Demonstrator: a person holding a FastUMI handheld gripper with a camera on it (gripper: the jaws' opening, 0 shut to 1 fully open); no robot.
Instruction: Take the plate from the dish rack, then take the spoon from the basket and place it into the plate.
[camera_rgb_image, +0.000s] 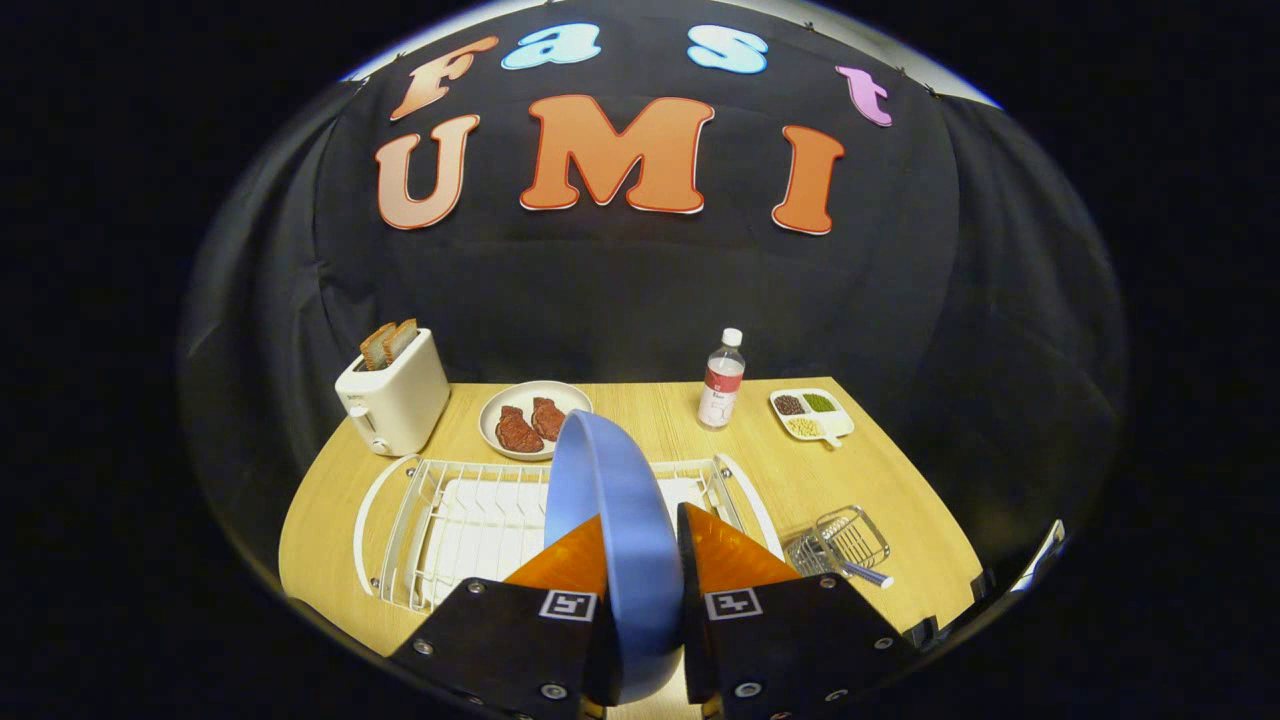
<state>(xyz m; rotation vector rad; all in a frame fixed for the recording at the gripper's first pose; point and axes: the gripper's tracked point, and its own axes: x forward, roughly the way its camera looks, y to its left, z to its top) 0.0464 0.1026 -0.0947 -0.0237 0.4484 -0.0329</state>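
Item: blue plate (610, 520), held on edge, pinched between both fingers of the gripper (645, 560), above the white dish rack (440, 520) just ahead. Step in hand: carrying it clear; the grip should stay firm and the plate lift free of the wires before being laid flat on the table. Pending: spoon (862, 571) in wire basket (840, 545), beyond the right finger.

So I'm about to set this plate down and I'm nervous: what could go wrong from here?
The gripper pinches the blue plate on edge only, so it might slip or swing. It hangs over the dish rack, whose wires could catch its rim. The basket with the spoon sits close beside the rack and could get knocked.
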